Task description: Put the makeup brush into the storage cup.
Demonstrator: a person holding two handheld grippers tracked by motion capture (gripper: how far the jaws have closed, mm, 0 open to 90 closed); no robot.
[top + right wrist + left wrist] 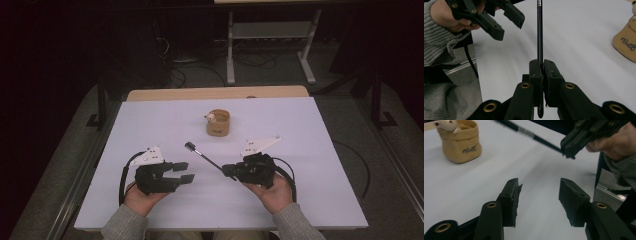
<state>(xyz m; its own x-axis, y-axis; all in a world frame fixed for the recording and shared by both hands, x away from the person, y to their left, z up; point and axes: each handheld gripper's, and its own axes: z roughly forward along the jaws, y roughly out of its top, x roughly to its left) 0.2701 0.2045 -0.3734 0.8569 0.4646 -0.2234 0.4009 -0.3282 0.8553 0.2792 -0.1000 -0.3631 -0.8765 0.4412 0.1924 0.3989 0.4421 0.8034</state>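
A thin black makeup brush [202, 154] with a silver ferrule is held above the white table [150, 120], its head pointing up-left. My right gripper [229, 171] is shut on the brush's handle [539, 37]. The brush [534, 137] runs across the top of the left gripper view into the right gripper's jaws. My left gripper [183, 172] is open at the front left with nothing between its fingers [511, 200]. A small tan fabric pot [218, 123] with a little plush animal [447, 125] on its rim stands at the table's middle back.
A person's hands and grey sleeves [125, 225] hold both grippers near the front edge. A wooden strip [215, 93] runs along the table's far edge. Beyond it are a dark floor, cables and a metal frame [270, 35].
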